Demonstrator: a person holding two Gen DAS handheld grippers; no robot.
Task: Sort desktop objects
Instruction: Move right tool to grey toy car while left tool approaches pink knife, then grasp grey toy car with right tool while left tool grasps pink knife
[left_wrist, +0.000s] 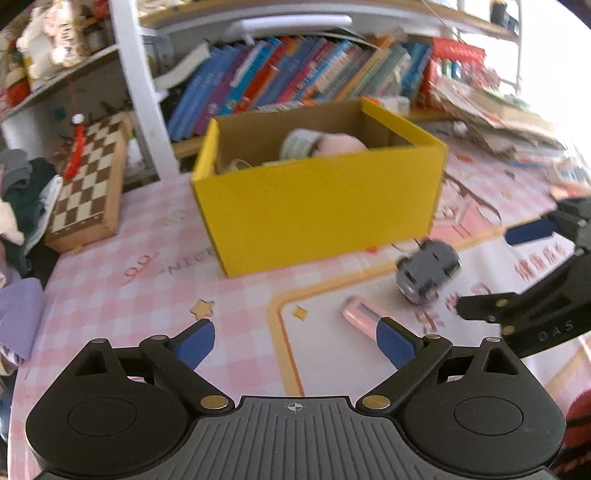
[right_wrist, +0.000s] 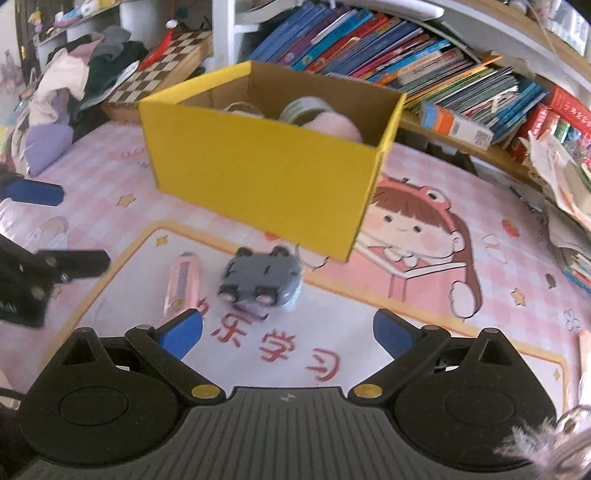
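A table (right_wrist: 498, 258) covered by a pink checked mat with a cartoon girl is shown, backed by a shelf of leaning books (right_wrist: 369, 48). A yellow cardboard box (right_wrist: 258, 170) is stood open-topped in the middle; a roll of tape (right_wrist: 306, 105) and something soft and pink (right_wrist: 332, 123) are seen inside. A folded chessboard (left_wrist: 88, 184) is propped to the box's left beside a heap of clothes.

On the mat in front of the box, two things are left loose: a small grey toy car (right_wrist: 258, 282), lying wheels-up near the box's front corner, and, just beside it, a slim pink utility knife (right_wrist: 181, 284) laid flat.

The left gripper (left_wrist: 295, 341) and right gripper (right_wrist: 288, 330) are both held above the mat with fingers spread wide and nothing between them.

The car is judged light, hard plastic, best pinched across its flat sides, not its rolling wheels. The knife is judged light and smooth, likely to slip; a hold across its narrow middle would suit.
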